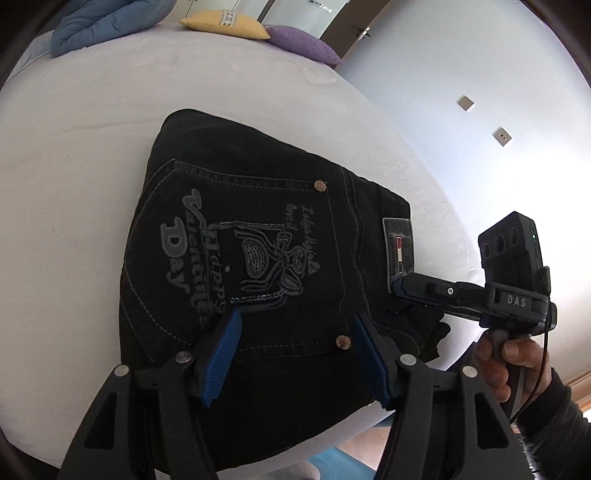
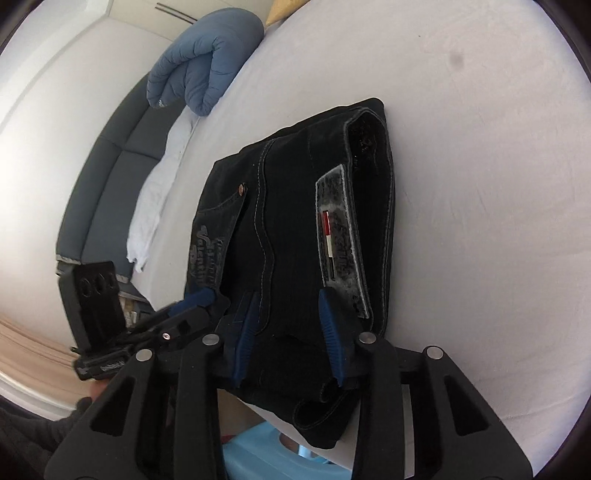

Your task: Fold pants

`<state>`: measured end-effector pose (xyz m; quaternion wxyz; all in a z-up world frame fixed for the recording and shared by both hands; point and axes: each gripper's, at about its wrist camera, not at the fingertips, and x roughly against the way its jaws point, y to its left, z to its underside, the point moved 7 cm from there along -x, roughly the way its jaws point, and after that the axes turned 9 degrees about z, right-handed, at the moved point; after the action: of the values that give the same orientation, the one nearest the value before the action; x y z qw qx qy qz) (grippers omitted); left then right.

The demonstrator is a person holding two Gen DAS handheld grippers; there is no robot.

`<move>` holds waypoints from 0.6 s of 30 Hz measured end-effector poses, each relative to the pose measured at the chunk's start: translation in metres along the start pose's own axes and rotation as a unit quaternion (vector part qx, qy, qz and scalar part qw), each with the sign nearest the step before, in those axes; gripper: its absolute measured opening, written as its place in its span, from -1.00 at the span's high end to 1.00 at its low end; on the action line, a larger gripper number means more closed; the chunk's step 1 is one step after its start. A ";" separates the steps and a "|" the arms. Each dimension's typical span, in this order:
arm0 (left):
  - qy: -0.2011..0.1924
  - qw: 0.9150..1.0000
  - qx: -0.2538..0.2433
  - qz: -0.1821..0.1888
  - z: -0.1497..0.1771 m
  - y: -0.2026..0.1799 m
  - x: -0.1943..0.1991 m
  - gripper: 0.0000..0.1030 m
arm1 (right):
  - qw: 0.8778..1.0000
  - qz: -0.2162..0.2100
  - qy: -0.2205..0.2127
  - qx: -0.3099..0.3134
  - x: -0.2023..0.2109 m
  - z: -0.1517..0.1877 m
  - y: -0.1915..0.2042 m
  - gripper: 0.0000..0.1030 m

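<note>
Black jeans (image 1: 258, 236) lie folded into a compact stack on a white bed (image 1: 92, 147), back pocket with grey "Happy Valentine's Day" print facing up. My left gripper (image 1: 295, 354) is open, its blue pads just above the near edge of the stack. The right gripper shows in the left wrist view (image 1: 402, 288) at the waistband patch. In the right wrist view the jeans (image 2: 295, 229) fill the middle; my right gripper (image 2: 291, 332) is open over the waistband end, holding nothing. The left gripper appears there at the stack's left edge (image 2: 192, 301).
A blue duvet (image 1: 103, 22), a yellow pillow (image 1: 225, 24) and a purple pillow (image 1: 303, 44) lie at the far end of the bed. A dark sofa (image 2: 110, 177) stands beside the bed. A light blue stool (image 2: 266, 454) is below the bed's near edge.
</note>
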<state>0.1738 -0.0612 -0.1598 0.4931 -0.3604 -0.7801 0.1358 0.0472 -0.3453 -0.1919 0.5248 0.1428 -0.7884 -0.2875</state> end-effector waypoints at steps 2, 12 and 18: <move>0.004 1.000 -0.006 0.001 0.001 -0.005 0.001 -0.24 | 1.000 0.003 0.000 0.008 0.000 0.001 0.001 0.44; -0.001 0.999 -0.037 -0.012 -0.072 0.009 -0.004 -0.24 | 0.999 -0.026 -0.028 0.011 0.021 -0.026 0.037 0.43; 0.039 0.998 -0.020 -0.037 -0.087 0.036 -0.039 -0.01 | 1.000 0.004 -0.002 -0.018 -0.022 -0.054 0.020 0.44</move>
<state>0.2739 -0.0755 -0.1648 0.5206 -0.3460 -0.7756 0.0880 0.1063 -0.3344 -0.1811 0.5274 0.1293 -0.7843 -0.3000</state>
